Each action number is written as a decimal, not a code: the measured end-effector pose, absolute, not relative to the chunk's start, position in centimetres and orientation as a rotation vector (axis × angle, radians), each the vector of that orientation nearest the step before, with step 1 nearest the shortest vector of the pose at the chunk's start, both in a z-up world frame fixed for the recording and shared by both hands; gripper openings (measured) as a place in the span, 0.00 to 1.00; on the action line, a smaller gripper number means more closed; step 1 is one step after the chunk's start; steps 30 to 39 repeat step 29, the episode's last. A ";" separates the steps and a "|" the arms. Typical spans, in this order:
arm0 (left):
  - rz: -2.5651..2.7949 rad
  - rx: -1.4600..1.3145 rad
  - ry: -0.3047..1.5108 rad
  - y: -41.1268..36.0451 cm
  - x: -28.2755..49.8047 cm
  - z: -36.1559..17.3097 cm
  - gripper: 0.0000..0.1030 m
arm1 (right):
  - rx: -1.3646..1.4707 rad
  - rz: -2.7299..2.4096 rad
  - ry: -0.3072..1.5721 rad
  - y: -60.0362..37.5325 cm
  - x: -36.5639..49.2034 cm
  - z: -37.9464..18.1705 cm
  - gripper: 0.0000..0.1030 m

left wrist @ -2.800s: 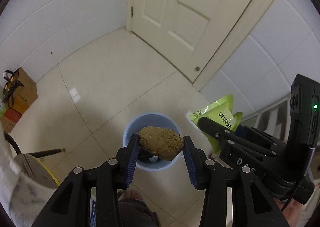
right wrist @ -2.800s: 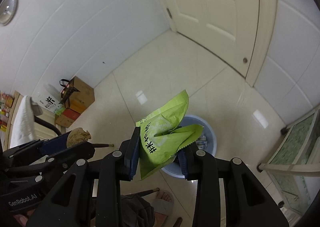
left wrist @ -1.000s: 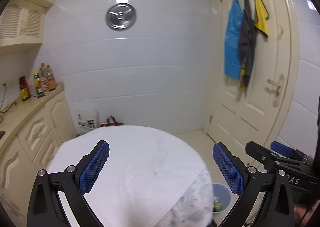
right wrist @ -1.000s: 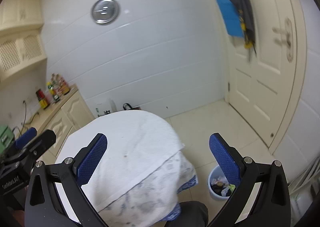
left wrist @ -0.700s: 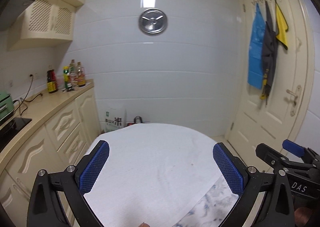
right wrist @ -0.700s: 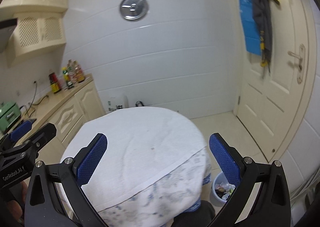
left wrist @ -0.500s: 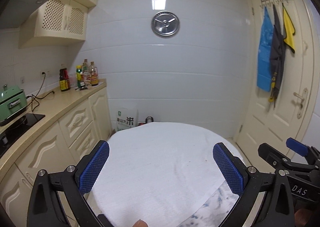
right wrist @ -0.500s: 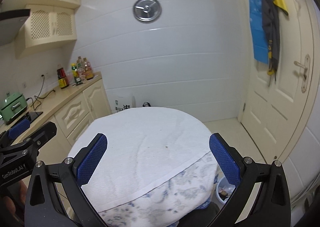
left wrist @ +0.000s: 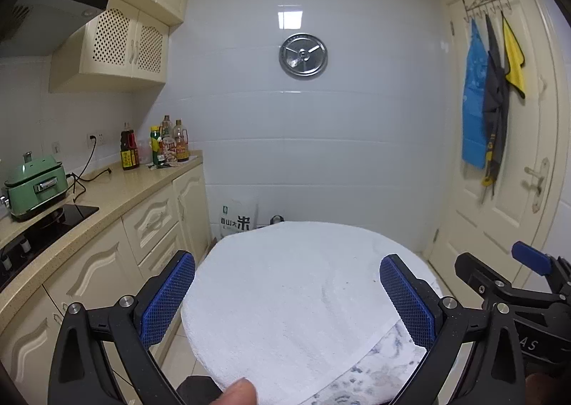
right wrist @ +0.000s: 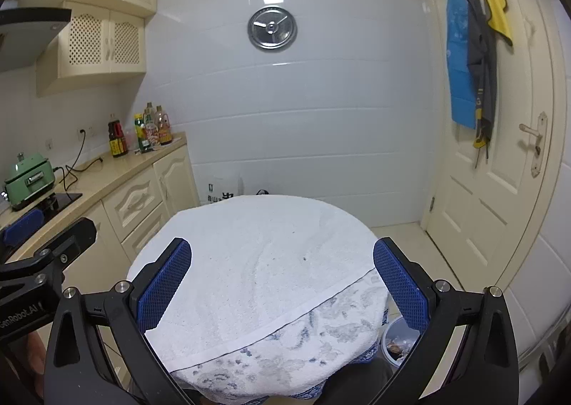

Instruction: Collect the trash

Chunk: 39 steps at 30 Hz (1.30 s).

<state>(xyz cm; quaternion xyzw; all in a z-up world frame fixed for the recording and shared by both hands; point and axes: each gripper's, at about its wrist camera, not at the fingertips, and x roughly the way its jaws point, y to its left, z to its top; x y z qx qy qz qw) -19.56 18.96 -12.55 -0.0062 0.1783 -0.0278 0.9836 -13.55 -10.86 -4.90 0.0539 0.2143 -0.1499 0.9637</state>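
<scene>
Kitchen wall now faces you; your left gripper point(left wrist: 287, 296) and right gripper point(right wrist: 282, 283), wide apart and empty, have risen from the bin point(right wrist: 399, 337) over the towel-covered table point(right wrist: 257, 262).

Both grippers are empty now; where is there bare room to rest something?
The round table's white towel is bare between the open right gripper fingers, as between the left gripper. The beige counter is free mid-length, crowded by sauce bottles and green cooker.
</scene>
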 end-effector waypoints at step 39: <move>-0.088 -0.057 0.353 16.9 -21.2 -12.4 1.00 | 0.112 -0.293 0.401 -10.0 -14.4 -4.5 1.00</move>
